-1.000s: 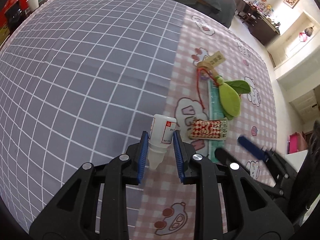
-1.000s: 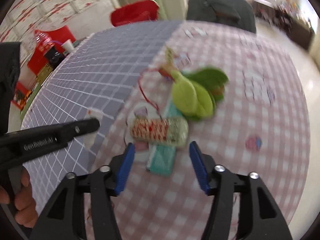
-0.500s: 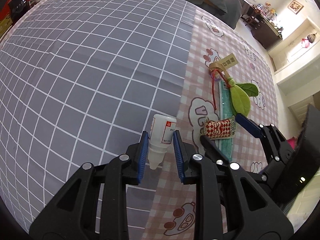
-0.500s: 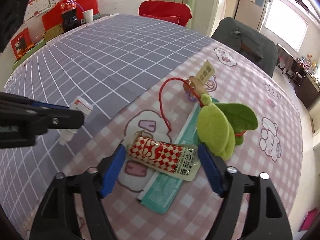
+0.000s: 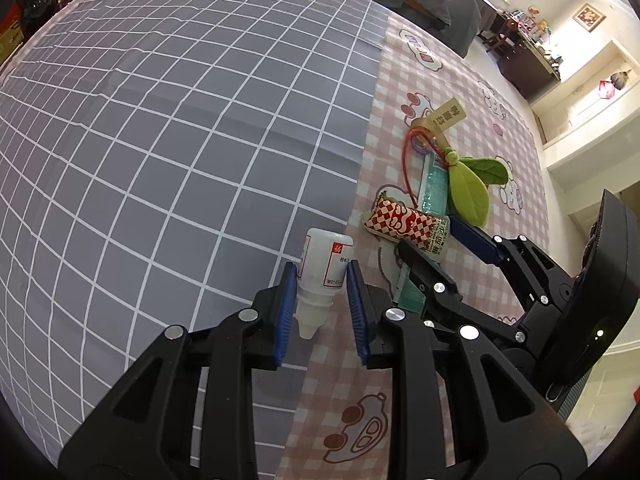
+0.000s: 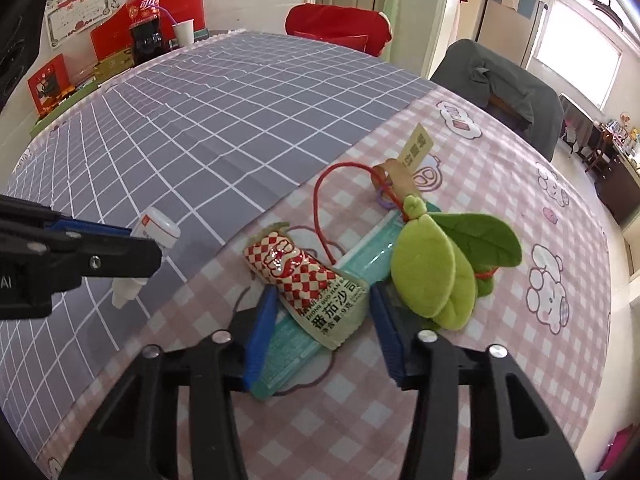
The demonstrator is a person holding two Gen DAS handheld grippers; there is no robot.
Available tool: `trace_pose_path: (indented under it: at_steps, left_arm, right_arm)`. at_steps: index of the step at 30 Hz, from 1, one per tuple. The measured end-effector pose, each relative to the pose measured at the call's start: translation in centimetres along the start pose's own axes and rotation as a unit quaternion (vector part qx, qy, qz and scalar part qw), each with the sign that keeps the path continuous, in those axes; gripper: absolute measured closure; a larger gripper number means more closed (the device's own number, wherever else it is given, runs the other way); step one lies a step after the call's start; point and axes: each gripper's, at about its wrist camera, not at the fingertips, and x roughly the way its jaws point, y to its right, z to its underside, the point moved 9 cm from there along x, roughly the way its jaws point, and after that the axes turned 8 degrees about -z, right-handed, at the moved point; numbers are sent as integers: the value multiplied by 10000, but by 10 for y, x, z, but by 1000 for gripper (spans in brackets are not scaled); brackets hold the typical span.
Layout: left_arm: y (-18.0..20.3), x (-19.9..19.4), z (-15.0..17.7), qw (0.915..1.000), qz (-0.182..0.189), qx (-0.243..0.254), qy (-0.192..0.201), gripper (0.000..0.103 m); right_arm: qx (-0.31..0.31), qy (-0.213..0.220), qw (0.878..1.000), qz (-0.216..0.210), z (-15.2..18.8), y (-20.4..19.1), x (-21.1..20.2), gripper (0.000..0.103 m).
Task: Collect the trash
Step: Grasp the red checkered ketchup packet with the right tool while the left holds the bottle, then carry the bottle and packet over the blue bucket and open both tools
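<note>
Sachet [image 6: 308,280] reads 番茄沙司 (right gripper [image 6: 322,312] closing round) | left gripper [image 5: 322,280] clamps bottle [image 5: 322,276]

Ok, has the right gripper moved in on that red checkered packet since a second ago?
Yes. The right gripper came forward and down; the red checkered packet, on the teal mask, now sits between its closing jaws rather than ahead of them.

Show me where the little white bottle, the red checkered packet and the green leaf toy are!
little white bottle [image 5: 323,268], left wrist view, on its label.
red checkered packet [image 6: 296,270], right wrist view, on its checkered middle.
green leaf toy [image 6: 428,268], right wrist view, on the big light-green leaf.
</note>
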Motion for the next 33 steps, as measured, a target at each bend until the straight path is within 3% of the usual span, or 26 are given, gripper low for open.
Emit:
trace_pose_path:
  at_steps: [2,6,11,13,25,28,33]
  left_arm:
    - [-1,-3,1,10000,1,-1,17,77]
    - [-4,-8,2,10000,9,-35,34,77]
    - [-8,-16,7,10000,17,-60,45,77]
    - [-10,-19,8,10000,3,-71,70,77]
    - [-16,-54,13,9991,205,-52,364,77]
    - [1,-72,11,9974,441,-104,566,78]
    - [68,-99,22,9926,886,542,627,78]
  right_arm:
    - [63,-6,10000,-58,0,-1,-3,68]
    - [319,8,9991,-278,1,-5,-12,72]
    - [1021,-86,9934,-509,14,-5,-22,74]
    - [1367,62,9882,-694,15,-6,-29,74]
    - [1856,446,9770,-954,14,-22,-82,76]
    - [2049,670,9725,-885,15,-14,-112,76]
    - [2320,942,9649,-797,25,2,-168,76]
